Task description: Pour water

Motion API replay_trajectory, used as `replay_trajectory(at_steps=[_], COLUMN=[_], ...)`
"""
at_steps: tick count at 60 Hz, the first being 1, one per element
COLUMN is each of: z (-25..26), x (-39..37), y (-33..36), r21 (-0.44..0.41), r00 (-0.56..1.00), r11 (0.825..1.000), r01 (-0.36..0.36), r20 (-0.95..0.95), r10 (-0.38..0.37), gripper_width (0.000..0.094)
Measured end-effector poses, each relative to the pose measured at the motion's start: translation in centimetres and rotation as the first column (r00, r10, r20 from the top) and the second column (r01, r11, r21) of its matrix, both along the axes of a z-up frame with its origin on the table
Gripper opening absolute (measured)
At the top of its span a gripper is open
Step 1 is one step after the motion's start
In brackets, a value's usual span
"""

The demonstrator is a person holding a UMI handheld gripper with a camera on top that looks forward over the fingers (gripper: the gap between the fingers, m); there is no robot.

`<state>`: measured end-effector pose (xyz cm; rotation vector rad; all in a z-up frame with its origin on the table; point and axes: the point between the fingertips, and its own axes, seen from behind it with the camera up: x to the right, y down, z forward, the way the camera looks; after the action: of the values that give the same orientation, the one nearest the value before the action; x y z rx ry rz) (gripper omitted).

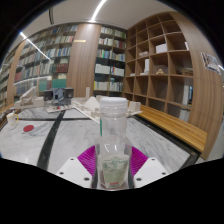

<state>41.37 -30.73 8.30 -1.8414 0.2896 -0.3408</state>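
Note:
A clear plastic bottle (113, 135) with a white cap stands upright between my fingers. Water fills its lower part. My gripper (113, 162) is shut on the bottle's lower body, and the magenta pads (88, 158) press on it from both sides. The bottle's base is hidden below the fingers. It rises in front of a light table top (70, 140). No cup or other vessel shows near the bottle.
The table runs ahead with a dark seam (50, 140) across it. A small red thing (30, 128) and a white object (12, 119) lie on it at the far left. A wooden bench (175, 122) stands at the right. Bookshelves (165, 60) line the walls beyond.

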Motion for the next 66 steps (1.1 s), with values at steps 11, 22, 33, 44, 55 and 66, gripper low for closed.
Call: replay_trajectory(at_steps=[11,22,33,44,55,66], z=[5.0,17.9,27.9,29.4,22.1,14.6], x=[0.6,-3.9,-18.4,-36.3,-48.7,-54.8], y=[1.6,8.5,19.8,28.4,33.4,34.6], r21=[-0.009,0.057,0.078,-0.038,-0.199,-0.312], r00=[0.982,0.841,0.491,-0.044,-0.511,-0.707], r11=[0.991,0.985,0.997,0.995,0.973,0.945], r01=[0.13,0.16,0.025,-0.087,-0.113,-0.097], r20=[0.142,0.514,0.868,0.998,0.852,0.69], r10=[-0.128,-0.167,-0.08,0.035,0.115,0.156], gripper_width=[0.041,0.041,0.0406,0.0406,0.0404,0.0407])
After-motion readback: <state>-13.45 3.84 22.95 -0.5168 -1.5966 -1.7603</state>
